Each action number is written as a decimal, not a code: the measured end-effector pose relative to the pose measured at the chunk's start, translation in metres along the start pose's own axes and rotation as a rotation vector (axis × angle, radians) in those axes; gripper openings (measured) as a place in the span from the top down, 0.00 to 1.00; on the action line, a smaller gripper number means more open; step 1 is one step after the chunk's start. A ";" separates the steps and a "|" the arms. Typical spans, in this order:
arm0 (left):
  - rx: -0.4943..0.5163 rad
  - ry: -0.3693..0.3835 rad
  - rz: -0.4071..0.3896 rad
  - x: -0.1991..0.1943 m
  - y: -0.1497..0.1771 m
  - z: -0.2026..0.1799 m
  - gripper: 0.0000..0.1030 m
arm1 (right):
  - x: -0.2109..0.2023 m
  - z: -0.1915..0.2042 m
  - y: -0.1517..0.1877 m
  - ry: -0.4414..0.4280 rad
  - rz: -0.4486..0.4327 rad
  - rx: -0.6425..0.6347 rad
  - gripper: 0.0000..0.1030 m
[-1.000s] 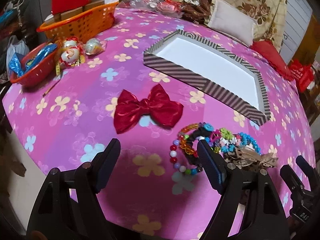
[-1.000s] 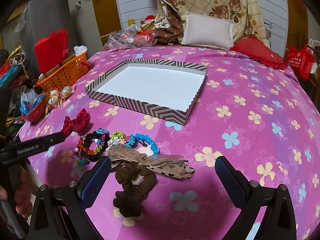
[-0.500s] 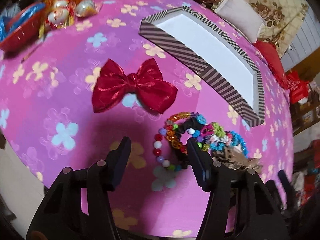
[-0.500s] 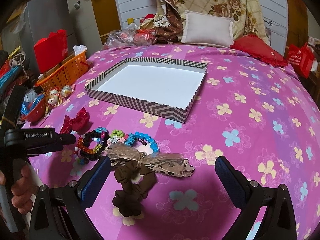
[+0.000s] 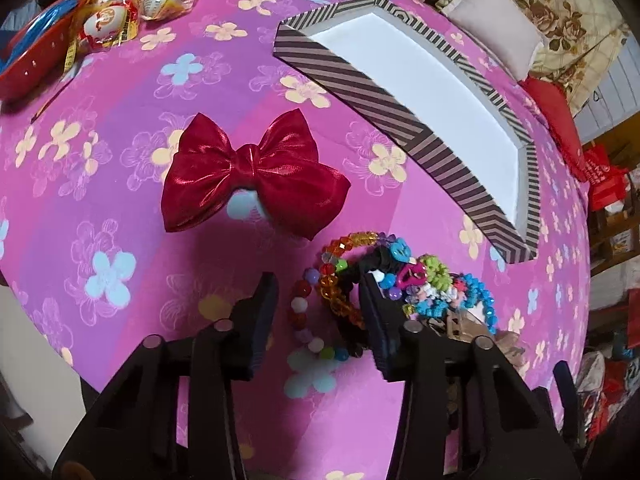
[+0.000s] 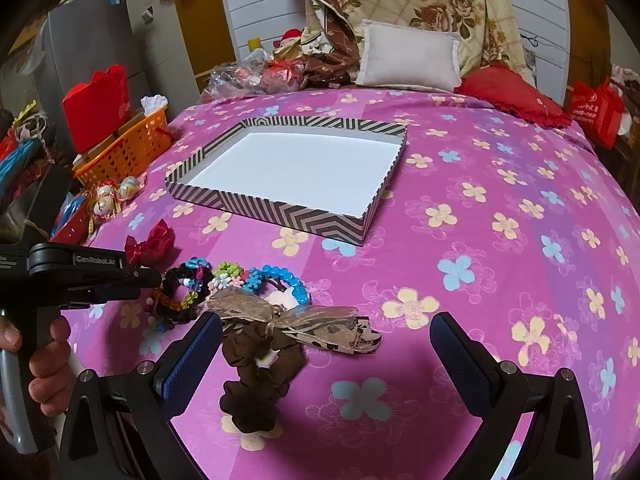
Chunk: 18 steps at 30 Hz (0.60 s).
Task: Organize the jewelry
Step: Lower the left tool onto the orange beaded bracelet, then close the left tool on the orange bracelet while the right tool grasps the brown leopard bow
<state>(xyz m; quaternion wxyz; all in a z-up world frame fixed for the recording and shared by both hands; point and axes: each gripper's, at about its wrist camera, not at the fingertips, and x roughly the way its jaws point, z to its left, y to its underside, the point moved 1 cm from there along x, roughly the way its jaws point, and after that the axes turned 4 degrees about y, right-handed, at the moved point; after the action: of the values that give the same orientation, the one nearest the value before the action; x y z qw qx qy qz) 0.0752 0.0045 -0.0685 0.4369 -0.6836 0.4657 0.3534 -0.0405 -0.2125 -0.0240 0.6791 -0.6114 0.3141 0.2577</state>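
Observation:
A pile of bead bracelets (image 5: 332, 280) lies on the pink flowered cover, with a blue bead bracelet (image 5: 472, 300) at its right. My left gripper (image 5: 318, 304) points down over the pile. Its jaws are closing with the orange and mixed-colour bracelets between them, and the left pad stands clear of the beads. A red bow (image 5: 252, 172) lies just beyond. The striped box (image 5: 360, 92) is white inside and holds nothing. My right gripper (image 6: 326, 344) hangs open over a brown scrunchie (image 6: 256, 380) and a brown patterned bow (image 6: 296, 316). The left gripper (image 6: 154, 280) also shows from the side.
An orange basket (image 6: 128, 152), a red bowl (image 5: 24, 68) and wrapped round ornaments (image 5: 108, 20) crowd the far left edge. A pale pillow (image 6: 408, 56) and red cushion (image 6: 512, 96) lie behind the box. The cover drops away at the near left.
The left gripper has come down and tilted over the bracelets, and its jaws have narrowed around them. The right gripper has not moved.

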 end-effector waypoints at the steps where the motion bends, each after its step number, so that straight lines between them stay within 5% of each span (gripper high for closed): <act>1: 0.000 -0.002 0.004 0.002 -0.001 0.001 0.66 | 0.000 0.000 0.000 0.000 -0.001 -0.001 0.00; 10: 0.016 -0.012 0.007 0.008 -0.008 -0.001 0.72 | 0.001 -0.001 0.001 0.002 0.005 -0.004 0.00; 14: 0.046 -0.002 0.012 0.015 -0.009 -0.007 0.88 | 0.005 -0.004 0.001 0.006 0.014 0.007 0.00; 18: 0.061 0.013 -0.012 0.011 -0.009 -0.008 0.92 | 0.004 -0.006 0.002 0.013 0.013 0.011 0.00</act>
<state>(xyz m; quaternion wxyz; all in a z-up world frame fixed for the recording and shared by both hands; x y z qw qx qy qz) 0.0878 -0.0050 -0.0731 0.4563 -0.6751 0.4751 0.3321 -0.0395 -0.2186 -0.0284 0.6788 -0.6072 0.3238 0.2563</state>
